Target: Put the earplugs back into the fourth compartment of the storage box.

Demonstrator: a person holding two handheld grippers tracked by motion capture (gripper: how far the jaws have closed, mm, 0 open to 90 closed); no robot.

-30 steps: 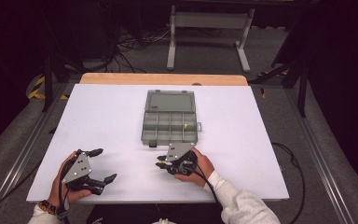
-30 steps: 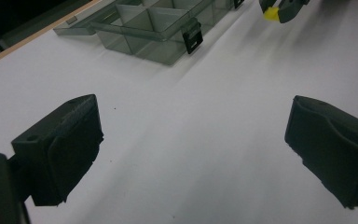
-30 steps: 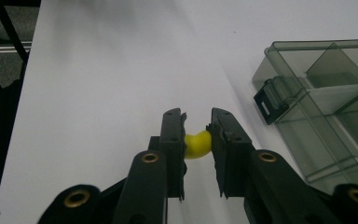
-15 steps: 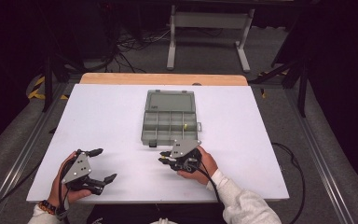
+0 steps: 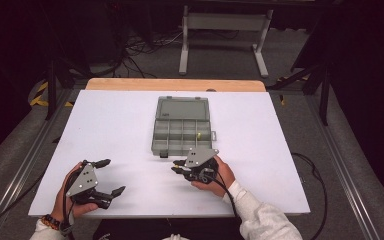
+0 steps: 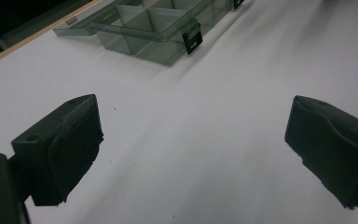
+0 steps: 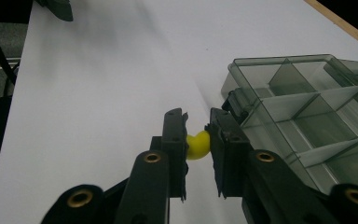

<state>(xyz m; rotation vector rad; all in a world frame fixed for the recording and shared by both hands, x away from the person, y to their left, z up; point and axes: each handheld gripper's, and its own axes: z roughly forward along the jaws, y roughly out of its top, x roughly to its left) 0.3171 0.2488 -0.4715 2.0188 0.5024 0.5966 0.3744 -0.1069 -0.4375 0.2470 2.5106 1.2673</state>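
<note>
**Caller:** Where's the little yellow piece sitting right now?

**Me:** I'm pinching the yellow piece (image 7: pixel 197 145) between the two jaws of my right gripper (image 7: pixel 198 140), just off the near left corner of the organizer box (image 5: pixel 182 127), right by its front latch. The pads are pressing on it from both sides, so it's riding clear of the white table (image 5: pixel 110 125).

**Caller:** Why hang so close to the box?

**Me:** I'm keeping it next to the box wall because, as I read it, this piece is heading for one of the open compartments. The lid is lying flat behind the box, so nothing's blocking the way in. There's another small yellow bit (image 5: pixel 198 134) already sitting in a compartment on the right.

**Caller:** And your other hand?

**Me:** I'm resting my left gripper (image 5: pixel 104 176) well to the left of the box, jaws spread wide, nothing in them. It's parked out of the lane, I'd say, so the right has free room.
</note>
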